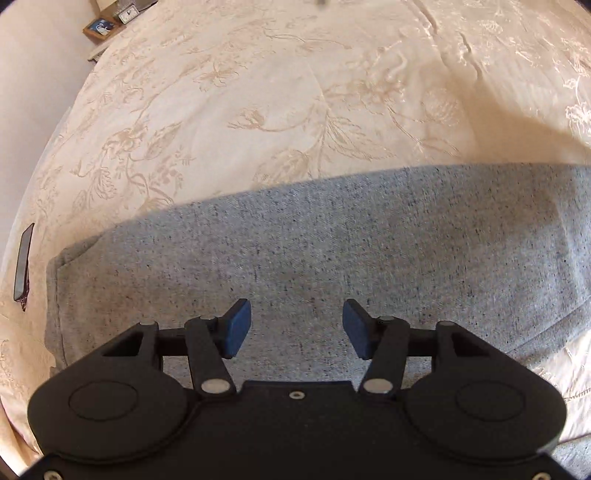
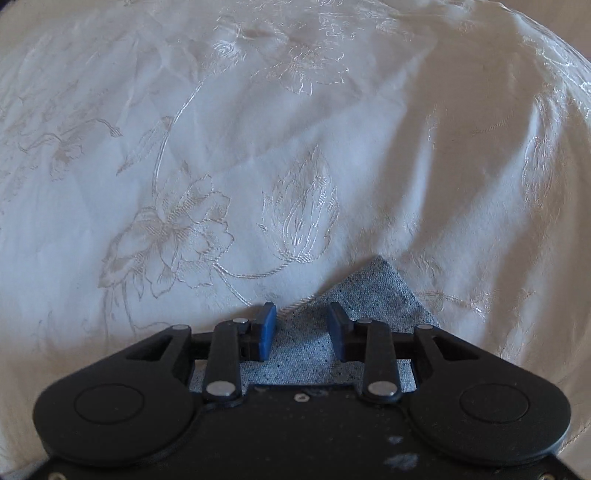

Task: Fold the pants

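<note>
One pair of grey pants (image 1: 314,251) lies flat on the bed, spread as a wide band over the floral bedspread (image 1: 221,110), seemingly near the bed's close edge, though that edge is hidden by the tool bodies. In the left wrist view the cloth reaches a stitched hem at its left end, short of the bed's left edge. In the right wrist view only a pointed corner of the pants (image 2: 376,295) shows, jutting onto the pale cover. The left tongs (image 1: 297,328) hang over the middle of the cloth with jaws wide apart and nothing between them, so they hold nothing; they look lifted clear, probably to let the fabric settle or to pick a new grasp. The right tongs (image 2: 303,328) stand partly open over that corner, with cloth visible in the gap but the blue pads not pressing on it; this reads as a corner let go where the fold should end. A phone (image 1: 23,262) lies at the bed's left edge, and a clock (image 1: 127,14) and a framed picture (image 1: 101,28) stand beyond the far left corner, well apart from the work.
</note>
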The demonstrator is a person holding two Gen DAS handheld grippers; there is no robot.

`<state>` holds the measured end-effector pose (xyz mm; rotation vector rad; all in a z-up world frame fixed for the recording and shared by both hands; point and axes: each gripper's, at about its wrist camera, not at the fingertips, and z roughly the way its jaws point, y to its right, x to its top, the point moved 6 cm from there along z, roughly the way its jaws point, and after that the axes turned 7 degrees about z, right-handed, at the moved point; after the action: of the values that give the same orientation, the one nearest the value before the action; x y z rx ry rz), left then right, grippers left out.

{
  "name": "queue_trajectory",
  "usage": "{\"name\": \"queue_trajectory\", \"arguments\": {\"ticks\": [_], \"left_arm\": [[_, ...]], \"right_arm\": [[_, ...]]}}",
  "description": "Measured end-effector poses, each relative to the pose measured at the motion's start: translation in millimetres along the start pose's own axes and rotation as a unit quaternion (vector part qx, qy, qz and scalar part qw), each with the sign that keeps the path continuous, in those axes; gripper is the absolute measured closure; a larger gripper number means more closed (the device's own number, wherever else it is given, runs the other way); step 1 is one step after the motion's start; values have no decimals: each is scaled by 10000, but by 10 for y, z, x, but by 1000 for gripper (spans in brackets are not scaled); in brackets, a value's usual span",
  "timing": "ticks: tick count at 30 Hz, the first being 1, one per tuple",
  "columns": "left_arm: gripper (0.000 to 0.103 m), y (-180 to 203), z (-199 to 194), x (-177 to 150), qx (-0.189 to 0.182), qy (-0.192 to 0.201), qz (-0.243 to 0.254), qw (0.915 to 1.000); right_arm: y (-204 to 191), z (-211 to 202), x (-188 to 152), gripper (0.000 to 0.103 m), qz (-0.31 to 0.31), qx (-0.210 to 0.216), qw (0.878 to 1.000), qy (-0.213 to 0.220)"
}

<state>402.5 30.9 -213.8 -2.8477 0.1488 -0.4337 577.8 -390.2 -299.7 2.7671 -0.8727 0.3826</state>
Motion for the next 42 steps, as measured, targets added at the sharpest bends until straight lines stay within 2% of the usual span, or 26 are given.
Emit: {"name": "queue_trajectory", "arguments": {"ticks": [1, 2, 3, 8, 12, 18, 23, 28, 31, 35, 37, 38, 40, 41, 42], "left_arm": [[43, -51, -12, 8, 13, 17, -31, 10000], [43, -124, -24, 18, 30, 51, -84, 9999], [43, -171, -44, 20, 49, 72, -122, 9999], [43, -463, -57, 73, 13, 80, -377, 9993], [43, -698, -13, 190, -276, -35, -750, 9968], [42, -981, 209, 403, -615, -373, -1245, 9896], [42, -1120, 486, 539, -793, -805, -1702, 9789], [42, -1195, 713, 650, -732, -1101, -1836, 9741], [42, -1251, 831, 717, -794, -1261, -2030, 9678], [42, -1227, 1035, 786, -639, -1520, -1895, 9679], [42, -1177, 1170, 765, -621, -1811, -1799, 9649], [46, -1155, 1230, 742, -651, -1934, -1798, 9623], [86, -1141, 1251, 727, -785, -1842, -1893, 9613], [95, -1169, 1215, 712, -750, -1761, -2013, 9607], [98, -1194, 1155, 706, -775, -1642, -2105, 9606]], "right_arm": [[0, -25, -26, 76, -43, -27, 10000, -30], [10, -47, -44, 97, -19, 104, 9999, -102], [38, -73, -63, 101, 45, 254, 9995, -179], [490, -469, -239, 101, 350, 839, 9958, 58], [865, -792, -560, 101, 359, 1153, 9925, 169], [1254, -963, -1108, 102, 275, 1176, 9925, 177], [1347, -900, -1311, 102, 314, 1193, 9923, 103], [1336, -898, -1298, 102, 350, 1227, 9917, 173], [1313, -912, -1263, 102, 307, 1231, 9917, 220], [1292, -916, -1264, 102, 251, 1201, 9921, 243], [1283, -912, -1269, 102, 238, 1188, 9924, 225], [1279, -904, -1271, 102, 237, 1171, 9926, 214], [1272, -886, -1268, 102, 236, 1158, 9928, 179], [1270, -880, -1264, 102, 239, 1165, 9928, 168], [1270, -883, -1256, 102, 246, 1186, 9925, 164]]}}
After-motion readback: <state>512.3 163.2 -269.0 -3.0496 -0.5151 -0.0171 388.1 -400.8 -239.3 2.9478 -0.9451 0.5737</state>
